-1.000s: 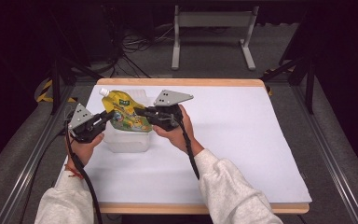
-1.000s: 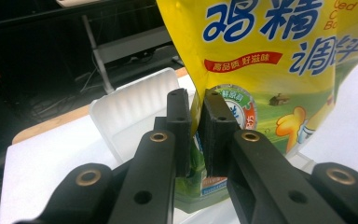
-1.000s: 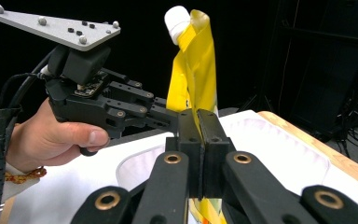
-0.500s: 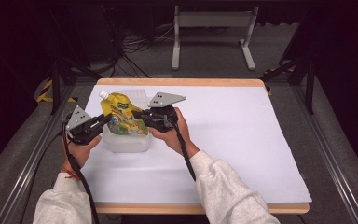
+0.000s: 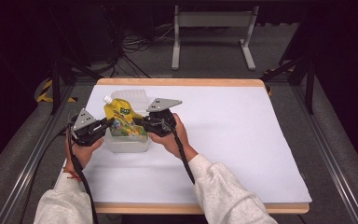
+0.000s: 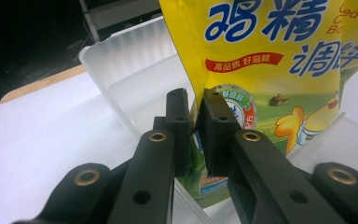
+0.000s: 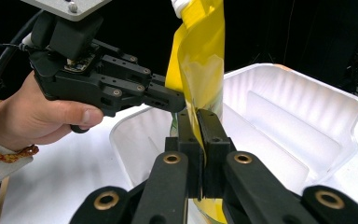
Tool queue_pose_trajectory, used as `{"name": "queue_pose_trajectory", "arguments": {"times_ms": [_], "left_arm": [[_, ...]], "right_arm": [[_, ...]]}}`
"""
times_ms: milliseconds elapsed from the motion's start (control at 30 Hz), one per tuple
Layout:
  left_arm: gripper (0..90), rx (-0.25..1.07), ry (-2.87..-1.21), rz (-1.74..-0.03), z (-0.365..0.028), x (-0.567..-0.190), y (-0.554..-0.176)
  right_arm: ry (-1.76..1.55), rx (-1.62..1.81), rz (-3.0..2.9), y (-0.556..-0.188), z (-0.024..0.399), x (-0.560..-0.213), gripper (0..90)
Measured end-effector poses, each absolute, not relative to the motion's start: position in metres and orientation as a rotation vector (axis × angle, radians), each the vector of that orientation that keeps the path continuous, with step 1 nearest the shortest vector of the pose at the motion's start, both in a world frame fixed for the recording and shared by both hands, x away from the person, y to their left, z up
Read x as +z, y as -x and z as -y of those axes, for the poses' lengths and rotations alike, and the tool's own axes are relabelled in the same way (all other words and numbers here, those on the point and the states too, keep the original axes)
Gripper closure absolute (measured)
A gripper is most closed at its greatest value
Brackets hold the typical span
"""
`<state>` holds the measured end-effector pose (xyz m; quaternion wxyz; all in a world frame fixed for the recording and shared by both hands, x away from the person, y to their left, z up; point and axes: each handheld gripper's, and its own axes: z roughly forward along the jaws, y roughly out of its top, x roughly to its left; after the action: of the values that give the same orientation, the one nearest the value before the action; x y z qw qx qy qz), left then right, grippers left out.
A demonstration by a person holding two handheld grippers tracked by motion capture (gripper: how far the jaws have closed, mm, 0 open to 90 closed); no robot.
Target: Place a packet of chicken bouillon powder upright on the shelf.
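While both my grippers, left gripper (image 6: 193, 135) and right gripper (image 7: 199, 140), pinch yellow pouch (image 5: 121, 119) side edges over white container (image 5: 126, 145): soft, floppy, slick film; grip seams.

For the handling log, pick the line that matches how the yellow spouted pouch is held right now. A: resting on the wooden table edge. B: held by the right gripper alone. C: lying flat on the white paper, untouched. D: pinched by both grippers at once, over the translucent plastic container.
D: the left gripper and the right gripper each clamp an edge of the yellow spouted pouch, held over the translucent plastic container.
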<state>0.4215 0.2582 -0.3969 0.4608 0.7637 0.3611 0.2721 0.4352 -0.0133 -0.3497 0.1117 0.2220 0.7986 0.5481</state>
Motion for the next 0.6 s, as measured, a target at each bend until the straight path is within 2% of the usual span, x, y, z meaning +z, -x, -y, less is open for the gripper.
{"name": "queue_pose_trajectory", "arguments": {"times_ms": [600], "left_arm": [[82.5,0.658,-1.877,-0.883,-0.262,-0.3999,-0.4204]], "right_arm": [[-0.662,1.594,-2.33,-0.4372,0.0153,-0.3554,89.7]]}}
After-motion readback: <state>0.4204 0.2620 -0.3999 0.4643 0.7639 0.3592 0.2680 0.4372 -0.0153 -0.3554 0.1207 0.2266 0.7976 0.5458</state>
